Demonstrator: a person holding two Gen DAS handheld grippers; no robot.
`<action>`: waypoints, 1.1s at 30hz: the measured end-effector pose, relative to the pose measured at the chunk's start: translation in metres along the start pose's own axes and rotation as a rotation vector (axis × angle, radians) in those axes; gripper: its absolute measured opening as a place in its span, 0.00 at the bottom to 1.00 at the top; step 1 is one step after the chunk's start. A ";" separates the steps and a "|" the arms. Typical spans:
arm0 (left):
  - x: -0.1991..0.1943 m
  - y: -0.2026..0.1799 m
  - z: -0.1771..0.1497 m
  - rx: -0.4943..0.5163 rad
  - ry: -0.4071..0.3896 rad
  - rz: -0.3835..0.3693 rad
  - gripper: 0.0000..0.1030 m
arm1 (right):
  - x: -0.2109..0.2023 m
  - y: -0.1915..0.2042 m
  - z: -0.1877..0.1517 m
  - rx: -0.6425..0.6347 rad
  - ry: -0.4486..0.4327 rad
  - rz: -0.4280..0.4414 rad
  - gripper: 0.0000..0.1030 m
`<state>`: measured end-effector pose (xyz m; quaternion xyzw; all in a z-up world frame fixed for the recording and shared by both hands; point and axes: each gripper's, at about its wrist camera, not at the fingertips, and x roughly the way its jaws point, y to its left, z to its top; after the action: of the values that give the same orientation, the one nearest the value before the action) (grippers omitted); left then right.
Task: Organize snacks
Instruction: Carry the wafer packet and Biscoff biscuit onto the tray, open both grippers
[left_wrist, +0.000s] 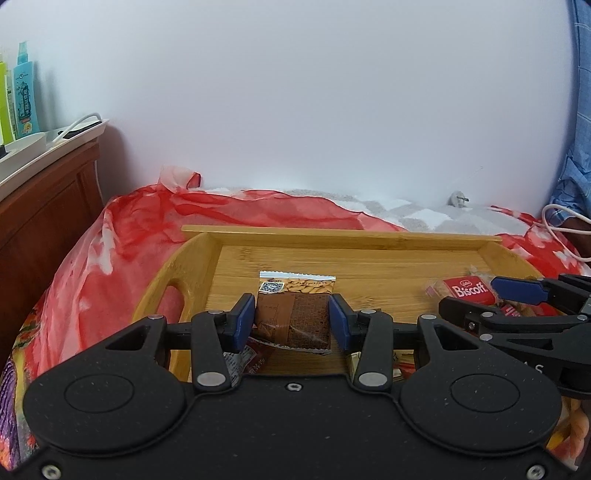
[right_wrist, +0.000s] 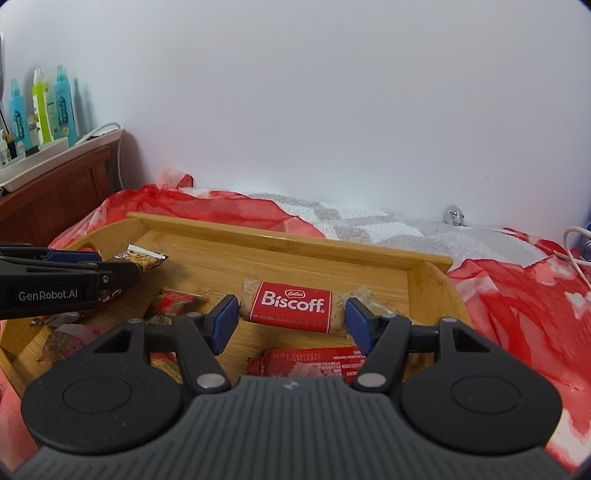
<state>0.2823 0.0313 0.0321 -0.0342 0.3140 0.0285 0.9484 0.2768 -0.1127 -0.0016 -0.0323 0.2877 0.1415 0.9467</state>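
A bamboo tray (left_wrist: 332, 234) (right_wrist: 295, 240) lies on a red patterned cloth. My left gripper (left_wrist: 291, 304) is shut on a brown almond snack packet (left_wrist: 291, 317), held just above the tray's left half. From the right wrist view that packet (right_wrist: 146, 260) sticks out past the left gripper (right_wrist: 125, 275). My right gripper (right_wrist: 291, 308) is shut on a red Biscoff biscuit packet (right_wrist: 291, 306), with the blue pads pressing its clear ends. It sits over the tray's right half. In the left wrist view the right gripper (left_wrist: 469, 297) and the Biscoff packet (left_wrist: 467, 291) are at the far right.
More snack packets lie in the tray's near part, among them a red wrapper (right_wrist: 314, 363) and a strawberry packet (right_wrist: 173, 301). A wooden headboard with a white shelf of bottles (right_wrist: 44, 107) stands left. A white cable (right_wrist: 576, 254) and a plug (left_wrist: 458, 199) lie by the wall.
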 end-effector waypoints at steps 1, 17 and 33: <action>0.001 0.000 0.000 0.001 0.000 -0.001 0.40 | 0.001 0.000 0.000 -0.002 0.004 0.000 0.64; 0.007 -0.006 -0.004 0.030 -0.004 0.003 0.41 | 0.012 0.006 -0.002 -0.035 0.055 0.007 0.64; 0.013 -0.012 -0.009 0.062 0.001 0.002 0.42 | 0.015 0.005 -0.003 -0.031 0.066 0.015 0.65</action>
<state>0.2879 0.0189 0.0178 -0.0045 0.3155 0.0195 0.9487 0.2852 -0.1043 -0.0122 -0.0493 0.3168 0.1520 0.9349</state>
